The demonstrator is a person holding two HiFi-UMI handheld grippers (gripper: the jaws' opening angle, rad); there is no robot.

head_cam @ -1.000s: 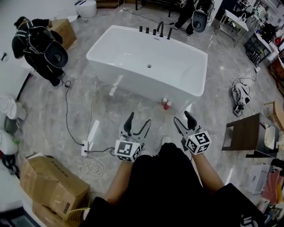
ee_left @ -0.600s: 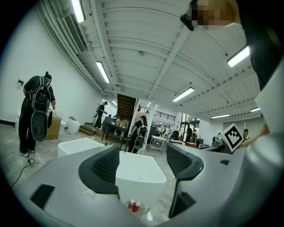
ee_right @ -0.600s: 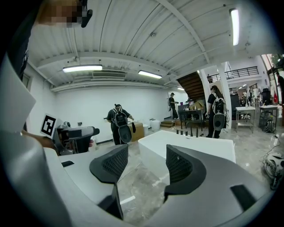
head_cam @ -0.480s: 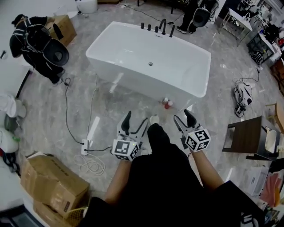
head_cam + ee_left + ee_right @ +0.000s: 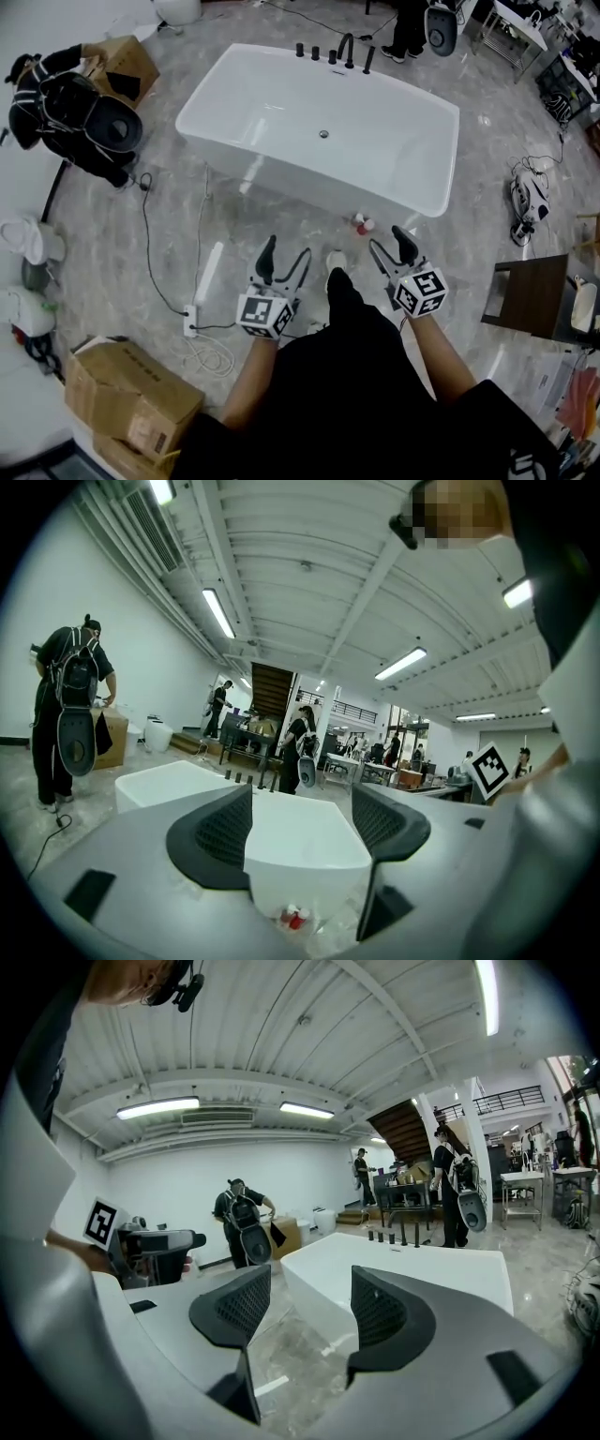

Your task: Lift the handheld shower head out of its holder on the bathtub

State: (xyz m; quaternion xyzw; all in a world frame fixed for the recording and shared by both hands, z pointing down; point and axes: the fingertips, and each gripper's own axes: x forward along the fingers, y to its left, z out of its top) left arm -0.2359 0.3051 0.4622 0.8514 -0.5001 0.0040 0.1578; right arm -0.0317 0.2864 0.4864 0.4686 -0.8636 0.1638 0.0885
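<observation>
The white bathtub [image 5: 225, 150] stands on the marble floor ahead of me. A row of black fittings [image 5: 333, 54] rises from its far rim, the slim handheld shower head [image 5: 368, 60] being the rightmost post as far as I can tell. My left gripper [image 5: 286, 253] and right gripper [image 5: 389, 244] are held side by side well short of the tub, both open and empty. The left gripper view has the tub [image 5: 309, 841] and fittings [image 5: 248, 778] past the left gripper [image 5: 302, 827]. In the right gripper view the tub [image 5: 422, 1274] lies beyond the right gripper [image 5: 309, 1312].
Small red and white items [image 5: 361, 223] sit on the floor at the tub's near side. A power strip and cable [image 5: 192, 319] lie at the left, cardboard boxes [image 5: 131, 398] behind. A person with a backpack [image 5: 70, 103] stands left; a dark side table [image 5: 539, 295] is right.
I have stepped toward the tub, which now sits larger and lower in the head view, with one foot forward. Both grippers keep the same open pose.
</observation>
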